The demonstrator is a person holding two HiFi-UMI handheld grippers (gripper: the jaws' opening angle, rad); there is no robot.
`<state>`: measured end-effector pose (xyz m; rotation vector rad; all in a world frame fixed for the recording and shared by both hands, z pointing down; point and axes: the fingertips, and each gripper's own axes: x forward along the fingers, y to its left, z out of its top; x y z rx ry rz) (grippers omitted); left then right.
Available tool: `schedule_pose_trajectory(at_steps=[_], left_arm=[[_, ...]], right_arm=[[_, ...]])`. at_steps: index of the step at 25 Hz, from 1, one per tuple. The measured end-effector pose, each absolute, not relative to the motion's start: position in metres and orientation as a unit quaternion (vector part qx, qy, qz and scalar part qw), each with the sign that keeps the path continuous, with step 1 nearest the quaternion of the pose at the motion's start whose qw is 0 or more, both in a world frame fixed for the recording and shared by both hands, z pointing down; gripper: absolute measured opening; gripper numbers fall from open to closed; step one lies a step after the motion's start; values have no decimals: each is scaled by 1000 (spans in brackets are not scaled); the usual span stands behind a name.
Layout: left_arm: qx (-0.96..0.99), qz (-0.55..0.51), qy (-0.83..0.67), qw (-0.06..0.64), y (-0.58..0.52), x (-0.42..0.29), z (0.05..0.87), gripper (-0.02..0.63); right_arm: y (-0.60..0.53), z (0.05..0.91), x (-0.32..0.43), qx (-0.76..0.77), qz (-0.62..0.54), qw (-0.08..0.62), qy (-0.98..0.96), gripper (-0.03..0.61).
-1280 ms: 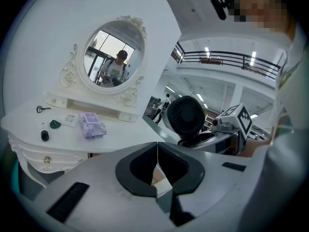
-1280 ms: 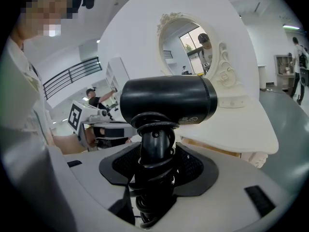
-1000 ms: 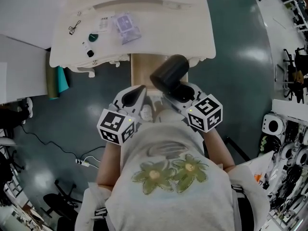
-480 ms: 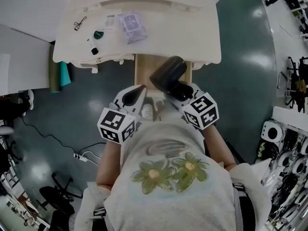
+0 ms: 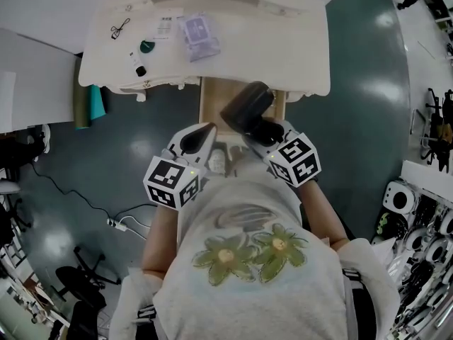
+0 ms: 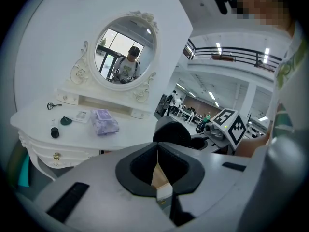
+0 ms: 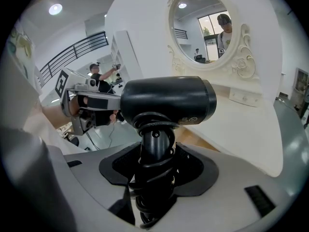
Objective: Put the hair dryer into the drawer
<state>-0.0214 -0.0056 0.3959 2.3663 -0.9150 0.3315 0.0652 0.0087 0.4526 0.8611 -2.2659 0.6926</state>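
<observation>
- Far left on the white surface [image 5: 269, 41] there's a purple pack [image 5: 198, 35] and a few small dark bits. None of that has budged in the last second, and we don't think it matters for this job.
- The left tongs [image 5: 207, 129] are closed on nothing. In their own view the tips [image 6: 157, 146] meet, with only wood showing behind them. They're still parked just left of the dryer, at the drawer's near end, same as a second ago.
- The drawer [image 5: 212, 99] is pulled out from under the surface, its wooden bottom bare as far as we can see.
- The dryer [image 5: 248, 106] is up in the air over the drawer's near end, barrel lying sideways, not resting on anything yet. It's barely shifted; what drift there is looks like the head camera moving.
- The right tongs [image 5: 260, 127] are clamped on the dryer's handle [image 7: 155, 153], which has the cord [image 7: 153, 178] wound round it. The hold looks the same as before, no slipping.
- So nothing much has changed, and we'd say we're paused right before the drop: drawer open, dryer above it, lowering and letting go still to come.
</observation>
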Motion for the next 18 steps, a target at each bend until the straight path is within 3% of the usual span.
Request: schedule_pose_trajectory(at_steps=[18], left_arm=[[874,132,-364,295,-10,-25,409,10]], right_arm=[[1,471,62,290,232,352,-859,218]])
